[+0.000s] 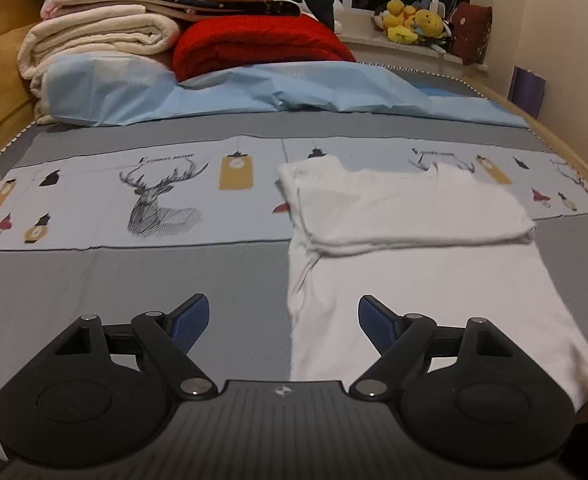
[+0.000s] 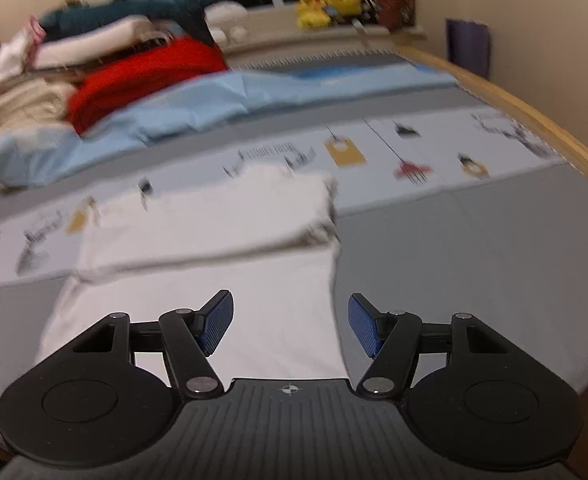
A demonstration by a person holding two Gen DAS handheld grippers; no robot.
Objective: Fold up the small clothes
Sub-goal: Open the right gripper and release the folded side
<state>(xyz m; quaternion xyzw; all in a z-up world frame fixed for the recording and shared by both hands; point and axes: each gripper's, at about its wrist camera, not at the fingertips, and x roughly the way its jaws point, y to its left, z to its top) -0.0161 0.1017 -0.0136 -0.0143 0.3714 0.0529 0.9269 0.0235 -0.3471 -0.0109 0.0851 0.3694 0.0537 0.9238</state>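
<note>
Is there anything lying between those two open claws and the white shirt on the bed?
Nothing visible does. The left gripper and right gripper both hang open and empty just above the near part of the white shirt.

White garment point(image 1: 414, 280) on grey bedspread point(image 1: 113, 300) w/ deer-print band; red blanket point(image 1: 261, 44), lt-blue sheet point(image 1: 213, 96).

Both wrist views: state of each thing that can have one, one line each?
White cotton garment: flat on the bed, far part folded back over itself, near part still single layer.
Left gripper: open, nothing between the pads.
Right gripper: open, empty.
Red blanket: folded, at the head of the bed.
Cream blanket: folded, under stacked linens.
Light blue sheet: rumpled, unfolded.
</note>
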